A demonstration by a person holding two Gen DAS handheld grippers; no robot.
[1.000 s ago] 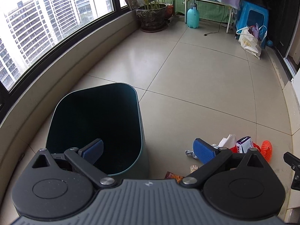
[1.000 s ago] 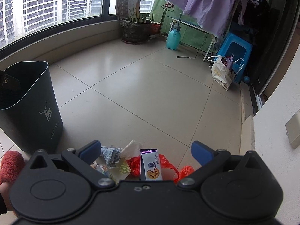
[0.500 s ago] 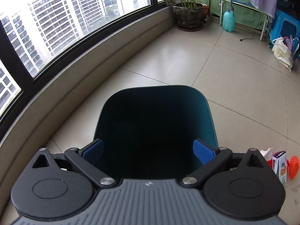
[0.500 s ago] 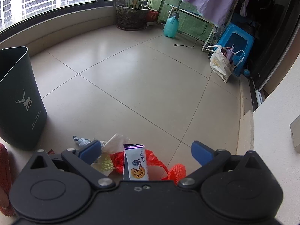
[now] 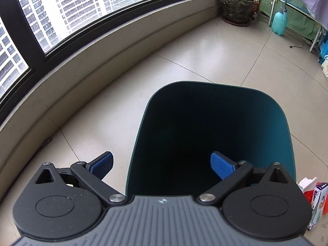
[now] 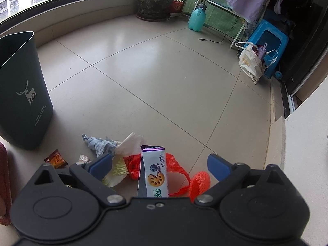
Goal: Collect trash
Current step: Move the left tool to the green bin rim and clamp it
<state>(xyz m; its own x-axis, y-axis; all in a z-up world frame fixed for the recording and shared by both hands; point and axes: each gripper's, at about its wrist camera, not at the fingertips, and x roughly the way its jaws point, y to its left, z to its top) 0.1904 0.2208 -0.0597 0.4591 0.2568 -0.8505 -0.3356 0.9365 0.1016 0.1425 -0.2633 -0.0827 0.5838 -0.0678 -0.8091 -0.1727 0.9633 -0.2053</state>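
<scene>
A dark teal trash bin (image 5: 266,123) stands on the tiled floor; it also shows at the left of the right wrist view (image 6: 22,90). My left gripper (image 5: 162,165) is open and empty, straddling the bin's near left wall. My right gripper (image 6: 160,165) is open and empty above a trash pile: a white and purple snack wrapper (image 6: 154,174), an orange plastic bag (image 6: 133,164), an orange foam net (image 6: 199,182), crumpled tissue (image 6: 131,145), grey-blue paper (image 6: 98,143) and a small brown packet (image 6: 55,158). The wrapper also shows in the left wrist view (image 5: 317,201).
A curved low wall under windows (image 5: 82,65) runs along the left. A potted plant (image 6: 153,4), a teal sprayer bottle (image 6: 196,18), a blue stool (image 6: 270,41) and a white bag (image 6: 251,61) stand at the far end. A white ledge (image 6: 303,153) is at the right.
My left gripper has swung left from the trash pile to the bin and on to its left wall. My right gripper has come lower and closer over the trash pile. Both stay open.
</scene>
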